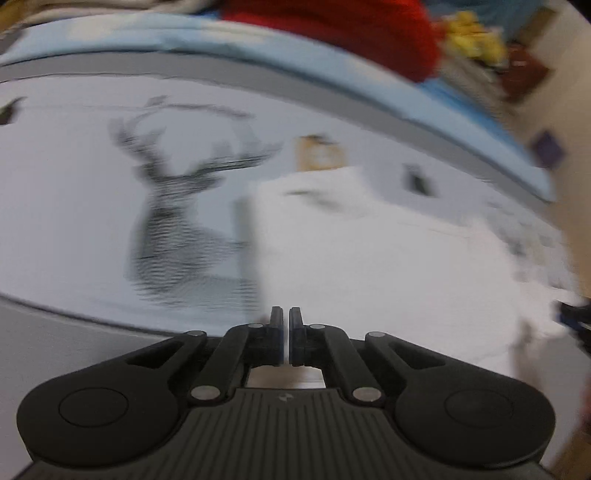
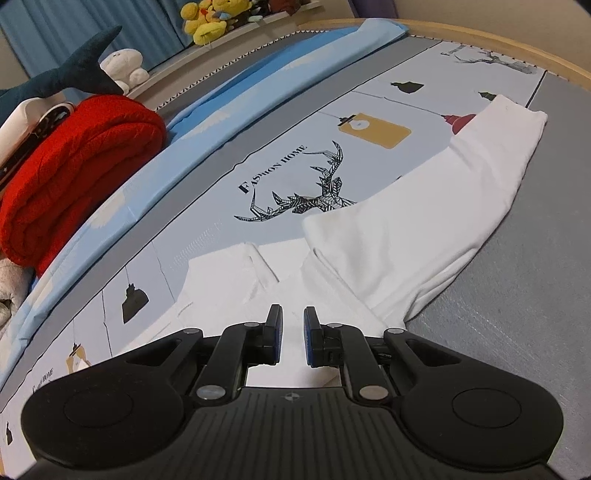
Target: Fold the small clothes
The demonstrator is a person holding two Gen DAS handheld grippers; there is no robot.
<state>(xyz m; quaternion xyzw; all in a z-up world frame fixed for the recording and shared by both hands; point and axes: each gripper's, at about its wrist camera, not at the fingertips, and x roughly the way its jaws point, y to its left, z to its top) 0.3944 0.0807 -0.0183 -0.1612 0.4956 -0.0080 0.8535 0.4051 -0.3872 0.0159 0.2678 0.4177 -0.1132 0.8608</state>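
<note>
A white garment [image 2: 406, 221] lies flat on a printed bed cover [image 2: 288, 140], with one long sleeve stretched toward the far right and the neck opening [image 2: 269, 266] just ahead of my right gripper [image 2: 293, 317]. That gripper's jaws stand a narrow gap apart, white cloth fills the gap, and it is shut on the garment. The left wrist view is blurred. There the garment [image 1: 369, 258] fills the right half, and my left gripper [image 1: 284, 317] is shut with its tips at the cloth's near left edge. Whether cloth is pinched between them is hidden.
A rolled red blanket [image 2: 81, 166] sits on a light blue sheet [image 2: 221, 110] at the far left. A dark shark plush [image 2: 74, 70] and yellow plush toys [image 2: 207, 18] lie behind it. A deer print [image 1: 173, 221] marks the cover. A grey band [image 2: 517, 295] runs along the right.
</note>
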